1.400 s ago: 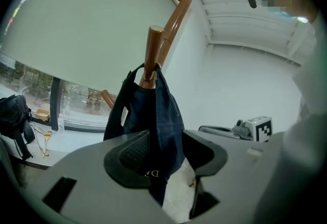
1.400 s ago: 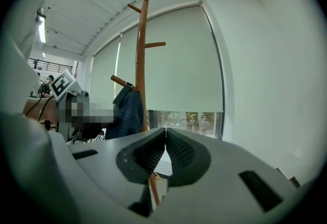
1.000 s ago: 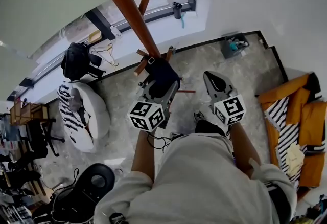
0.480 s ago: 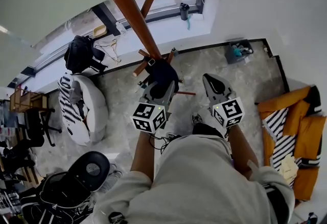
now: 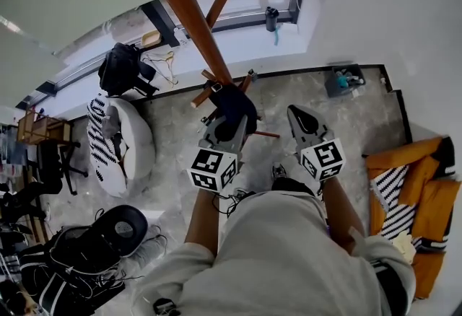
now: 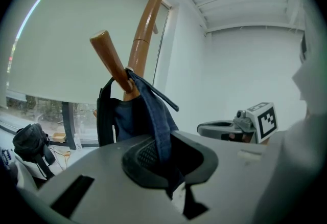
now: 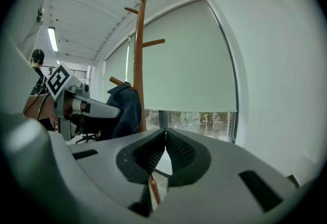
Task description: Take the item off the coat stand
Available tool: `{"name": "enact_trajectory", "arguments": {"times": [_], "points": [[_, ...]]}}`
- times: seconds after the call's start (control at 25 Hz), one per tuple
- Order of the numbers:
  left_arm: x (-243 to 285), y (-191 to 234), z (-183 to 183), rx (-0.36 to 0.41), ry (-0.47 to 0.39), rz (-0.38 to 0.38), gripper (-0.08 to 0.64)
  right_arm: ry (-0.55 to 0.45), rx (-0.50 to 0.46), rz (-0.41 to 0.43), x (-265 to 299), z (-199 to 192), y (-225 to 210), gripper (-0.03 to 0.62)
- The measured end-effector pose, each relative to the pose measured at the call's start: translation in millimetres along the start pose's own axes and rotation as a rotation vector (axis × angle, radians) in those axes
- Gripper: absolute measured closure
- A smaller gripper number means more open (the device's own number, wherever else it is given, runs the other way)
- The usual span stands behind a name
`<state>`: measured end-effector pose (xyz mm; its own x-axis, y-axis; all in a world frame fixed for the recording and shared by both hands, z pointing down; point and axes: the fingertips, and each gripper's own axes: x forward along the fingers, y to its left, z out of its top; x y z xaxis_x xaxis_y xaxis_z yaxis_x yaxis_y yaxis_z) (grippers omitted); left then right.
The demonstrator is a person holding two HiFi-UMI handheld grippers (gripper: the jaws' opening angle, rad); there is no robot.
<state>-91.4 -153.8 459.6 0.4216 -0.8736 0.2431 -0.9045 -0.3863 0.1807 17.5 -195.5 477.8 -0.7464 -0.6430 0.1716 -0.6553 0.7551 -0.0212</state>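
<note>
Grips a blue strap of the bag (image 6: 127, 115) with the left tongs (image 6: 166, 154), jaws just drawn in narrow on the cloth, pads pressing it from both sides. Leaves the bag hanging on a slanted peg (image 6: 110, 57) of the wooden stand (image 6: 144, 34), strap looped over the peg close to the trunk, a darker strap drooping on the left side. Holds the right tongs (image 7: 164, 138) shut, pads together with nothing between them, beside the left ones and apart from the stand. Stands close to the stand's lower pegs in the head view, both tongs pointing away from the body, the left at the bag, the right just beside it over the marbled floor (image 5: 173, 135). Faces a lowered blind (image 6: 61, 39) behind the stand.
</note>
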Motion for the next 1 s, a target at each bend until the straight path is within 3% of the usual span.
{"name": "enact_trajectory", "arguments": {"times": [1.0], "points": [[-36,-2,47,0.086,-0.097,0.129,0.532,-0.015,-0.017,0.099,6,4,20,0.586]]}}
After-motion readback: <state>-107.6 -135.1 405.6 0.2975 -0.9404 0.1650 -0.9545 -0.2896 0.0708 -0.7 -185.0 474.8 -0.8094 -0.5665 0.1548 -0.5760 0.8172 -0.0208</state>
